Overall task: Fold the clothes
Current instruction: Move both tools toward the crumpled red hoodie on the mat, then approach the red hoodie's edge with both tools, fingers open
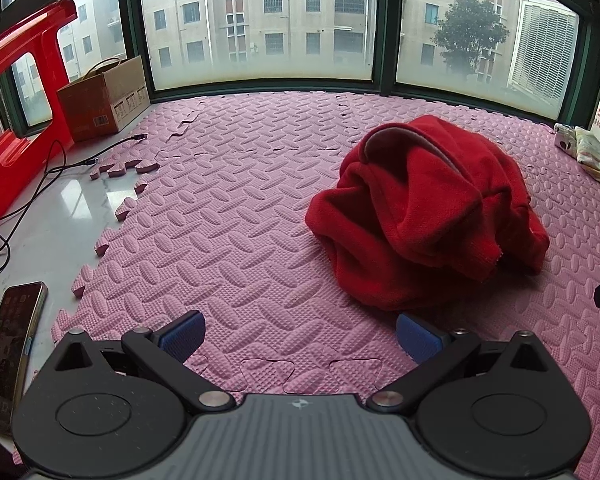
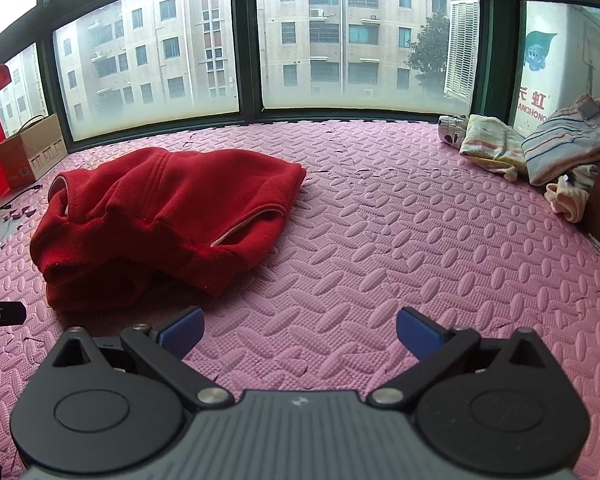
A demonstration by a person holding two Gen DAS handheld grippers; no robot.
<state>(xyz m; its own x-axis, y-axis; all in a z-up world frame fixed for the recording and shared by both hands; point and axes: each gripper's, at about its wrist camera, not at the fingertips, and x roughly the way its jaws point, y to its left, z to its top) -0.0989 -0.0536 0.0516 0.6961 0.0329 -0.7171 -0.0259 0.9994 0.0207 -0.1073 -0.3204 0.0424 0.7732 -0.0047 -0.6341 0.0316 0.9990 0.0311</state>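
A: What have we got? Red garment (image 1: 424, 216), crumpled in a heap on the pink foam mat (image 1: 236, 216), not folded. In the left wrist view it sits ahead and to the right of our left gripper (image 1: 300, 336).

B: Agreed. In the right wrist view we see the same red garment (image 2: 168, 216) ahead and to the left of our right gripper (image 2: 300, 332). So it lies between the two, out in front.

A: Jaws? Left ones are spread wide, blue pads (image 1: 182, 334) apart, nothing between them but mat. Its right pad is close to the garment's near edge; we can't tell if it touches.

B: Right gripper is the same: released, blue pads (image 2: 416, 330) wide apart over bare mat (image 2: 380, 240), holding nothing. Garment is near its left pad but apart from it.

A: Detail on the garment: ribbed hem and a pale lining showing at an opening, top bunched up.

B: Other stuff we log: pile of striped and pale clothes (image 2: 540, 148) at the far right by the wall, well apart from the red one.

A: On our side, a phone (image 1: 12, 344) lying on the bare floor left of the mat, black cables (image 1: 40, 184), a cardboard box (image 1: 104, 96) by the windows (image 1: 260, 20), a red plastic stool (image 1: 16, 92) at far left.
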